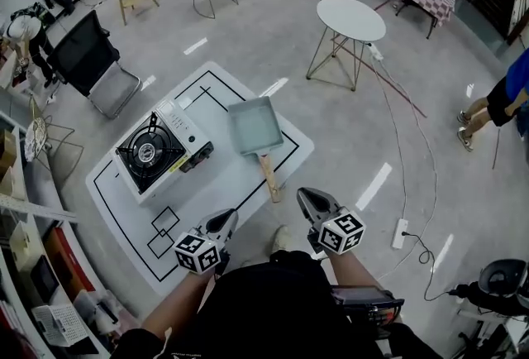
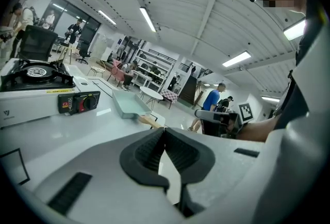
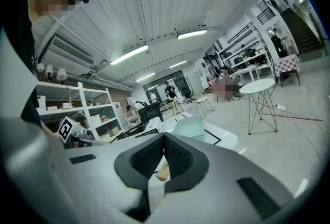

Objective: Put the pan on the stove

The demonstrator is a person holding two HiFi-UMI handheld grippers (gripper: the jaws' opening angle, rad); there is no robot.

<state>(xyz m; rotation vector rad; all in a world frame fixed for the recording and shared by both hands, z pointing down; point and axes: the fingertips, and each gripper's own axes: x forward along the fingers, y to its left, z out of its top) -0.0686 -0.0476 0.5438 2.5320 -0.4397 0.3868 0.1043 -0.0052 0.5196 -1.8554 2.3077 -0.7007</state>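
Shows the pan [image 1: 254, 124] at the centre of the head view, flat on the white table [image 1: 240, 184], right of the stove [image 1: 157, 152] and apart from it, handle toward the lower edge. Places the left gripper [image 1: 225, 219] and right gripper [image 1: 311, 198] at lower centre, near the handle, gripping nothing. Finds both clenched, jaws together, empty

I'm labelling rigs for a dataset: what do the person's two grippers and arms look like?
Both the left gripper and right gripper have pale grey moulded bodies, dark ribbed fingers and a cube of black-and-white square markers. The person wears a black top; forearms uncovered.
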